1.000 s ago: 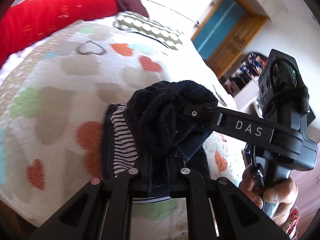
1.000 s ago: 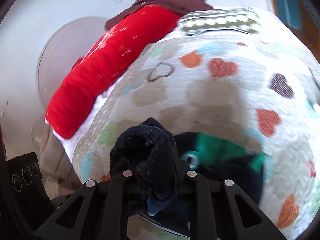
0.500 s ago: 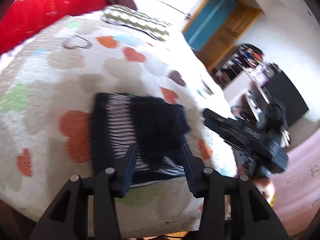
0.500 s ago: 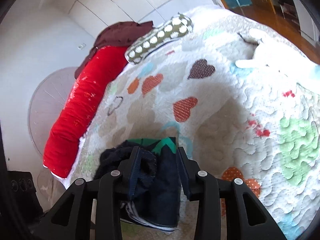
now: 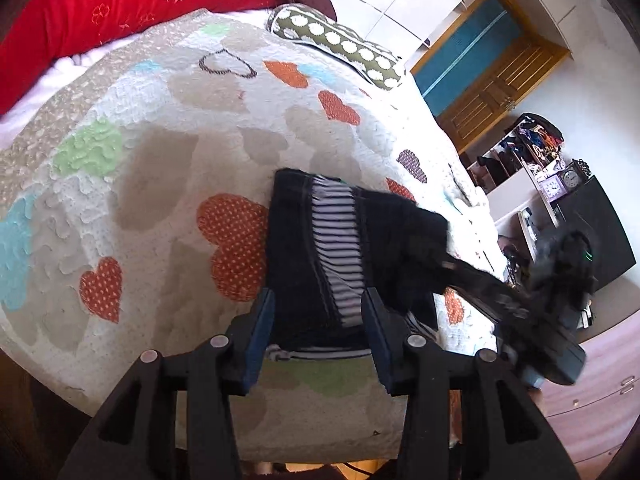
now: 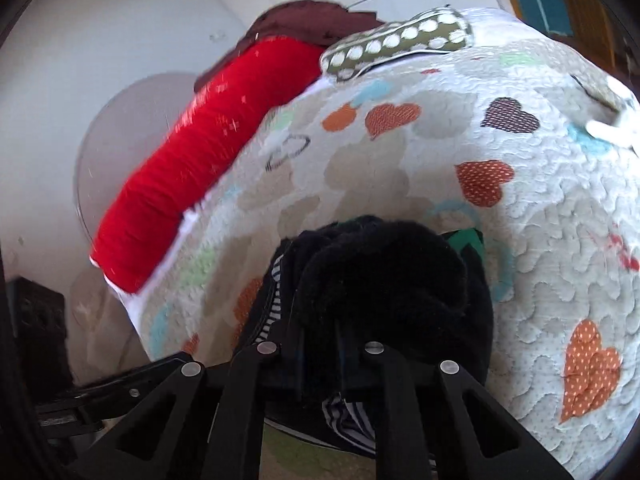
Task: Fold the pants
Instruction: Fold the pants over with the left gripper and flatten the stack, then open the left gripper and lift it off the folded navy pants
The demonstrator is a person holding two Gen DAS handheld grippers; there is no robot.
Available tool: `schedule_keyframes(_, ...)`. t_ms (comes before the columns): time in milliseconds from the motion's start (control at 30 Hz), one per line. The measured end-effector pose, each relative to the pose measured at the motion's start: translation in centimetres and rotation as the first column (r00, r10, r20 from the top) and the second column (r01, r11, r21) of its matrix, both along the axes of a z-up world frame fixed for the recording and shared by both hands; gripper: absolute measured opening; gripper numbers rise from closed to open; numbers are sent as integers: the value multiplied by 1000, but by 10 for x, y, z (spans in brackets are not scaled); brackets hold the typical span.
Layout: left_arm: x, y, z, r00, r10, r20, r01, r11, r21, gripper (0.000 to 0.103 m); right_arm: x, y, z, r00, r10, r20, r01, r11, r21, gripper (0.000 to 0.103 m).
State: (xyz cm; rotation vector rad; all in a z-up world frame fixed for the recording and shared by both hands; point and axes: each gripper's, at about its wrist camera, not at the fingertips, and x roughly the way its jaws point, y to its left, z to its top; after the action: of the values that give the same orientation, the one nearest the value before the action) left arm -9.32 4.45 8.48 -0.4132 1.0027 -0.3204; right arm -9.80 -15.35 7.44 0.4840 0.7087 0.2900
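The dark navy pants (image 5: 320, 256), with a black-and-white striped lining showing, lie in a folded stack near the front edge of the heart-patterned quilt (image 5: 160, 152). My left gripper (image 5: 318, 320) is open and empty, its fingers either side of the stack's near edge. My right gripper (image 6: 320, 346) is shut on a bunched fold of the pants (image 6: 384, 276) and holds it over the stack. It also shows in the left wrist view (image 5: 448, 268), blurred, at the stack's right side.
A red bolster (image 5: 120, 4) and a green dotted pillow (image 5: 336, 40) lie at the far side of the bed. A wooden door (image 5: 492, 80), a cluttered shelf (image 5: 532, 152) and a dark cabinet (image 5: 596, 224) stand to the right, beyond the bed's edge.
My left gripper let go of the pants, opened and drew back. My right gripper opened half a second ago and has shut again on the bunched fold.
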Motion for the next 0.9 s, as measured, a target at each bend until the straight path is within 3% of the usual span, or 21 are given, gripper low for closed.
schedule_keyframes(133,10,-14,3,999,-30,25,30,999,12,43,-28,-20,7,997,-66,50,66,998,12,12)
schedule_keyframes(233,19,-35,-6,997,-69,46,67,997,47,44,-29,-29,-7,995,-95,14,95,995,2,12)
schedule_keyframes(333,35,-53,-39,995,-88,-45,91,992,89,44,-23,-33,-32,992,-106,-71,106,994,2,15)
schedule_keyframes(433,38,-55,-53,995,-66,-77,73,993,95,44,-29,-35,-28,991,-106,-77,106,994,-9,26)
schedule_keyframes(567,32,-58,-46,996,-78,-48,84,988,133,44,-45,-43,6,982,-177,65,178,984,-16,29)
schedule_keyframes(667,30,-59,-46,996,-65,-53,72,988,135,45,-49,-42,28,975,-151,161,145,988,51,29)
schedule_keyframes(767,28,-59,-46,997,-56,-53,63,988,139,45,-25,-33,18,990,-95,105,87,993,78,29)
schedule_keyframes(900,21,-54,-40,997,-57,-58,64,990,124,45,23,-35,-38,988,-115,-101,119,992,37,31)
